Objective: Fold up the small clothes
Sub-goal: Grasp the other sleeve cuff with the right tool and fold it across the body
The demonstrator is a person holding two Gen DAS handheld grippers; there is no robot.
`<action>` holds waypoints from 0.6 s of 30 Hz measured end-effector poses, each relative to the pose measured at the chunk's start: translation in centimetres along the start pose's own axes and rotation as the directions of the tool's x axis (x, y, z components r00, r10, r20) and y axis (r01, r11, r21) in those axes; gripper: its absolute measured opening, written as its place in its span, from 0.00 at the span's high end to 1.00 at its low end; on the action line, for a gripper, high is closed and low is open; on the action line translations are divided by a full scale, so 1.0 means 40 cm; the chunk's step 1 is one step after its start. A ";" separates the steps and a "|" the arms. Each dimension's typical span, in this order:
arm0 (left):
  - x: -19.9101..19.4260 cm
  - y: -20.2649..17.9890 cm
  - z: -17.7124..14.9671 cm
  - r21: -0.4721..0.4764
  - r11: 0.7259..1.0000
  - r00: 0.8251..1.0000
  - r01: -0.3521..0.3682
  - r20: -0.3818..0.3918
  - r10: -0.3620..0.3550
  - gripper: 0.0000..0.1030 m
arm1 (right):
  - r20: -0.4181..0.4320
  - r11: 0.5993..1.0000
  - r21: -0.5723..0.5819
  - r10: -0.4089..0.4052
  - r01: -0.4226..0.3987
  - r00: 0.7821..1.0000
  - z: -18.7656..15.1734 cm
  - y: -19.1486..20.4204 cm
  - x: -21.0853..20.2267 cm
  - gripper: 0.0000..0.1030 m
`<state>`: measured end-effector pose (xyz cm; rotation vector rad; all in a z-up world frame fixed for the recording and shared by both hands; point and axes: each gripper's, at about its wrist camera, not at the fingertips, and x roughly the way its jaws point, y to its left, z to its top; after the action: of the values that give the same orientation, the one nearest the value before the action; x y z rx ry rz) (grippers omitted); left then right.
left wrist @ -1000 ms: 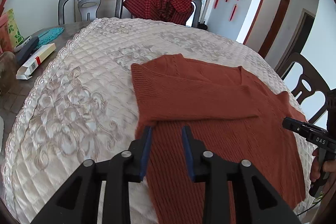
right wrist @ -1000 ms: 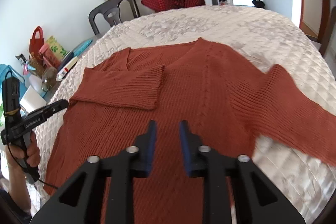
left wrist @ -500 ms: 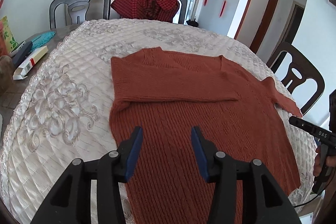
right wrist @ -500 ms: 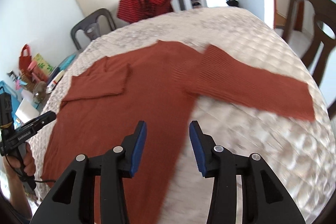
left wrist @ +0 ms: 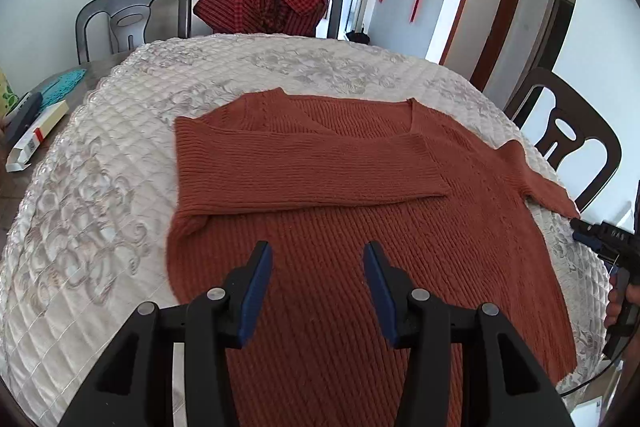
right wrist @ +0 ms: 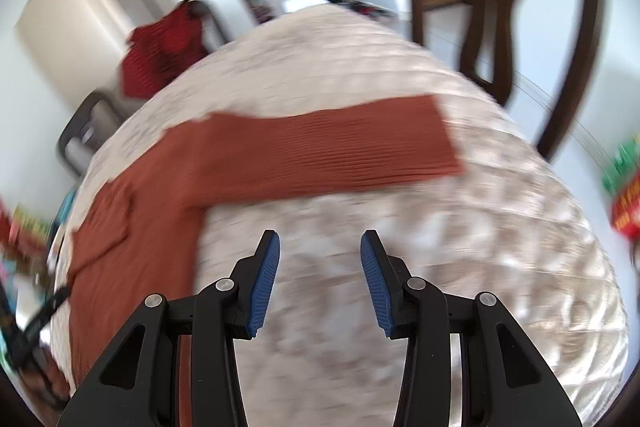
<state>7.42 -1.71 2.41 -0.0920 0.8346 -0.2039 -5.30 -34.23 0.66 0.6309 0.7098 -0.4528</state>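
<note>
Covering the round table, quilted cloth (left wrist: 100,163), rust sweater (left wrist: 360,227) flat on it, one sleeve folded across its chest, left gripper (left wrist: 318,287) spread above its hem, right gripper (right wrist: 320,277) spread over bare quilt, outstretched sleeve (right wrist: 340,147) ahead.

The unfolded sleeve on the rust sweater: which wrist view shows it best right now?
The right wrist view, though blurred: the unfolded sleeve lies stretched out full length on the quilt, cuff included. The left wrist view shows only part of it running towards the right table edge.
</note>
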 end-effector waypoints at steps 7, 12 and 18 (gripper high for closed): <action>0.037 0.002 -0.017 -0.019 1.000 1.000 0.000 -0.031 0.000 0.51 | 0.047 0.992 0.122 0.023 -0.029 0.999 0.055 -0.052 0.021 0.58; 0.034 0.010 -0.020 -0.034 0.999 1.000 0.018 -0.023 -0.019 0.50 | 0.103 0.971 0.236 0.000 -0.024 0.995 0.074 -0.067 0.033 0.58; 0.033 0.012 -0.020 -0.040 0.999 0.999 0.033 -0.020 -0.033 0.48 | 0.117 0.958 0.284 -0.005 -0.028 0.993 0.099 -0.082 0.063 0.89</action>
<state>7.77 -1.53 0.83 -0.1408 0.8579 -0.2197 -3.69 -39.69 -0.02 0.8725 0.5330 -0.5828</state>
